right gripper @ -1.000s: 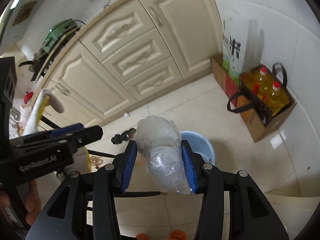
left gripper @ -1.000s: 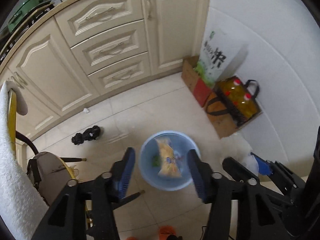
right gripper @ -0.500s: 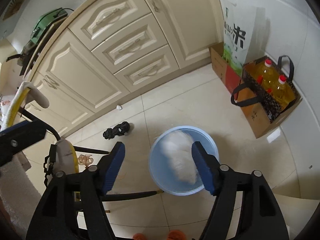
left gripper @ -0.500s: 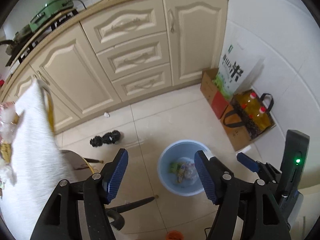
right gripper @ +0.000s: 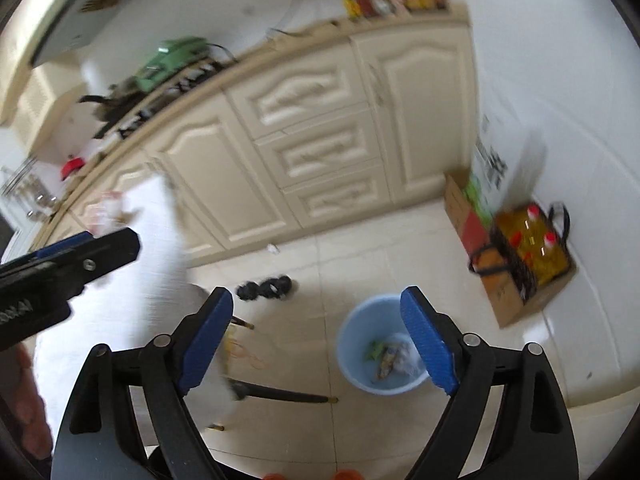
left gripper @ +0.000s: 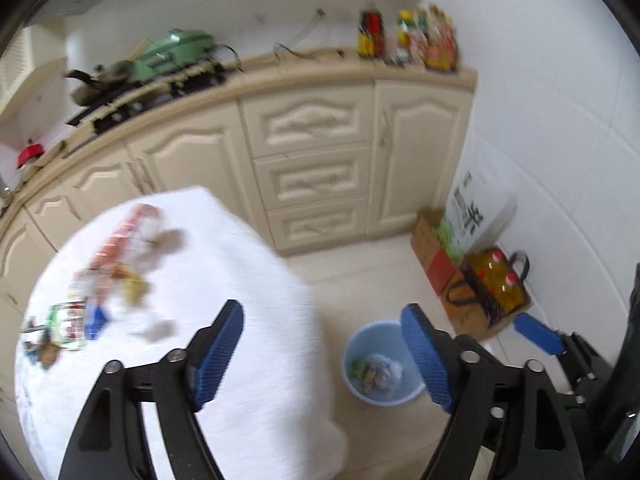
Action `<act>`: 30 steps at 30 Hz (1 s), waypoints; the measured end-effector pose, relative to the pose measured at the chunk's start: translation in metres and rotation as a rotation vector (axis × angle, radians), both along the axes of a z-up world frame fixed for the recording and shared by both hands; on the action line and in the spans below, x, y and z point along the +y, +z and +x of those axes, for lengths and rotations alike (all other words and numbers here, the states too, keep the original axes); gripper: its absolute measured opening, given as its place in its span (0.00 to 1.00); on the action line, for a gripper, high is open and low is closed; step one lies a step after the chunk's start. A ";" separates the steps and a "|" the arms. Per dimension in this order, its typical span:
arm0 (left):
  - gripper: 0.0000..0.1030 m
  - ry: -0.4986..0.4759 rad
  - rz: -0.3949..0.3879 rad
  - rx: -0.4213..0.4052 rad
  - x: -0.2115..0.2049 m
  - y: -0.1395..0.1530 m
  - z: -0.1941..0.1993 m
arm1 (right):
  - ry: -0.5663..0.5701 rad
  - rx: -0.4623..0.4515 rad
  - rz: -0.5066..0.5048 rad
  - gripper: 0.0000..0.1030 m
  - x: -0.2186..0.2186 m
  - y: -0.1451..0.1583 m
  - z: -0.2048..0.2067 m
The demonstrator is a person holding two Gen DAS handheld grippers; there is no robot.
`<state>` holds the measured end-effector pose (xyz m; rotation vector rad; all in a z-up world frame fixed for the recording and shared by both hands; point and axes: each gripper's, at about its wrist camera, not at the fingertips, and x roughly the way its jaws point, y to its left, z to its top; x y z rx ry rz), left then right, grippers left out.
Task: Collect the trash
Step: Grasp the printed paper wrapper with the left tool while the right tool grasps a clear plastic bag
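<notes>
Cream kitchen cabinets (left gripper: 316,160) are running along the far wall, well behind the blue bin (left gripper: 382,364), which serves here as the landmark. A table under a white cloth (left gripper: 224,280) is standing to the left of the bin, and blurred wrappers and scraps of trash (left gripper: 100,284) are lying scattered over its far left part, well apart from the bin. To the right of the bin, against the tiled wall, a cardboard box (right gripper: 520,300) is holding a dark-handled bag with yellow oil bottles (right gripper: 536,248) in it; beyond that a second, red-sided box (left gripper: 434,252) is sitting with a white printed sack (left gripper: 474,216) leaning over it.

The blue bin itself is standing upright on the pale floor tiles, and it is holding a few pieces: a white crumpled plastic bag, a yellowish packet and something green (right gripper: 390,356), all lying at its bottom.

The left gripper (left gripper: 322,354) is hanging above the table edge and the bin, its blue pads spread wide and gripping nothing; its jaws have just been opening. The right gripper (right gripper: 316,340) is hanging over the floor just left of the bin, its pads likewise set wide apart with nothing between them, and its jaws have just been opening too. A small dark object (right gripper: 264,288) is lying on the floor behind and to the left of the bin.
</notes>
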<state>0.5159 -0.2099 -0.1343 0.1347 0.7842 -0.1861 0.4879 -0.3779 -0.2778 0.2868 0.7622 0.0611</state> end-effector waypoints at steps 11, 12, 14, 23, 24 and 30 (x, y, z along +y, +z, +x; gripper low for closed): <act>0.88 0.233 -0.005 -0.120 0.195 0.019 -0.056 | 0.241 -0.081 -0.084 0.95 0.160 0.051 0.016; 0.88 0.255 -0.003 -0.121 0.208 0.016 -0.055 | 0.261 -0.077 -0.087 0.95 0.173 0.049 0.020; 0.89 0.322 -0.002 -0.112 0.242 0.006 -0.051 | 0.297 -0.068 -0.094 0.95 0.194 0.043 0.028; 0.89 0.520 -0.045 -0.001 0.351 -0.042 -0.029 | 0.387 0.009 -0.163 0.95 0.261 0.009 0.070; 0.89 0.517 -0.053 0.016 0.355 -0.048 -0.026 | 0.392 0.021 -0.173 0.95 0.266 0.004 0.077; 0.89 0.486 -0.088 0.080 0.362 -0.078 -0.003 | 0.413 0.046 -0.230 0.95 0.287 -0.012 0.107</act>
